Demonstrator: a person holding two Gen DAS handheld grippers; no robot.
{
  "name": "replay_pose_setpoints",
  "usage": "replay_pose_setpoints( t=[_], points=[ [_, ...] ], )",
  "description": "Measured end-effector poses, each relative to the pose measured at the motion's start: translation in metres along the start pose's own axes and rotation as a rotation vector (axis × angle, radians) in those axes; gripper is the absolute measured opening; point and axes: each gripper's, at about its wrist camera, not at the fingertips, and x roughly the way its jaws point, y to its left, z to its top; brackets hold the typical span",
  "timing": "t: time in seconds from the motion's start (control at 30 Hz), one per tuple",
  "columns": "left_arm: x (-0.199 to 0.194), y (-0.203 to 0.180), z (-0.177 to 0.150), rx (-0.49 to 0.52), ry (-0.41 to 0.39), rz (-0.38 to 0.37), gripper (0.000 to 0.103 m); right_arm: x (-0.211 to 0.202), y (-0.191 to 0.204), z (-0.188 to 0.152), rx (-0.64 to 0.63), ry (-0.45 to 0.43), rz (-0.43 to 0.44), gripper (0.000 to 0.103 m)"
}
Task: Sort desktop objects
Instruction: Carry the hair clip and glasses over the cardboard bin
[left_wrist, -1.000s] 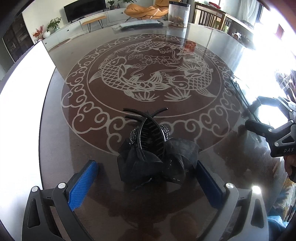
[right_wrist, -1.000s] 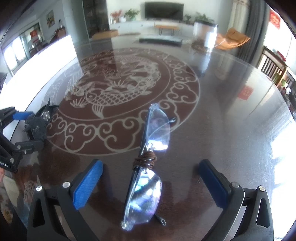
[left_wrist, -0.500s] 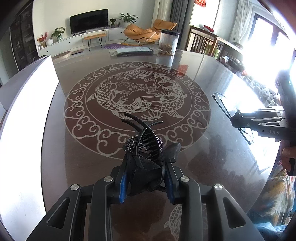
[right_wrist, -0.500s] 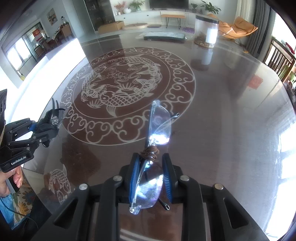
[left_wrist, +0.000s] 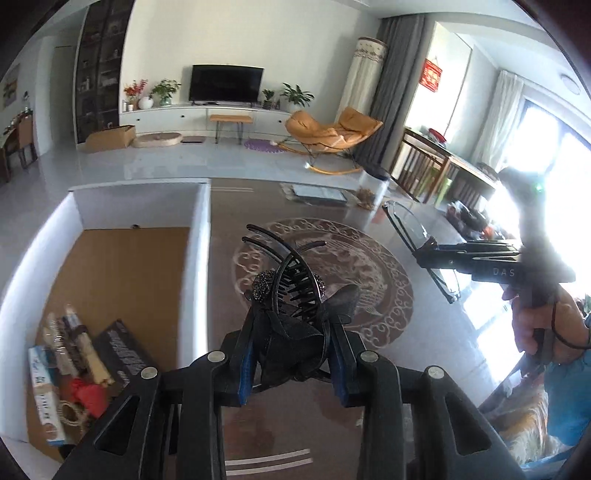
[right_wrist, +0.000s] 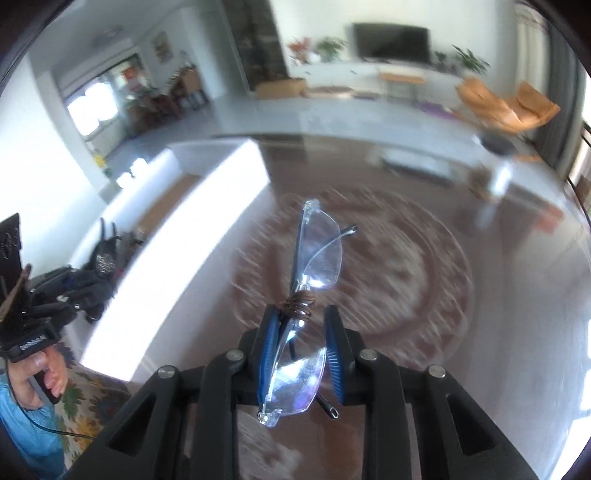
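The black plastic claw hair clip with a fabric bow (left_wrist: 291, 314) looks light; its curved teeth are stiff but could snap, so the soft bow is the safer place to take it. The left hand-held gripper (left_wrist: 291, 363) is pinched on that bow, holding the clip clear above the dark patterned counter (left_wrist: 369, 280), beside the white-walled storage box (left_wrist: 199, 258). The rimless clear-lens glasses (right_wrist: 306, 314) are thin, slippery and fragile. The right hand-held gripper (right_wrist: 301, 354) is pressed together on one lens near the bridge, probably lightly, with the glasses off the counter.
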Motion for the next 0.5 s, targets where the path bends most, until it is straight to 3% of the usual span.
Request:
replay_pose_setpoints(
  t=[0.2, 0.33, 0.5],
  points=[
    [-0.031, 0.105, -0.01, -0.099, 0.032, 0.232, 0.033, 0.035, 0.126, 0.066, -0.191, -0.051, 0.124, 0.026],
    [-0.023, 0.156, -0.035, -0.185, 0.107, 0.314, 0.033, 0.087, 0.204, 0.083, -0.302, -0.013, 0.18, 0.026],
    [0.001, 0.191, -0.061, -0.258, 0.196, 0.349, 0.033, 0.168, 0.253, 0.073, -0.318, 0.119, 0.245, 0.026]
  ],
)
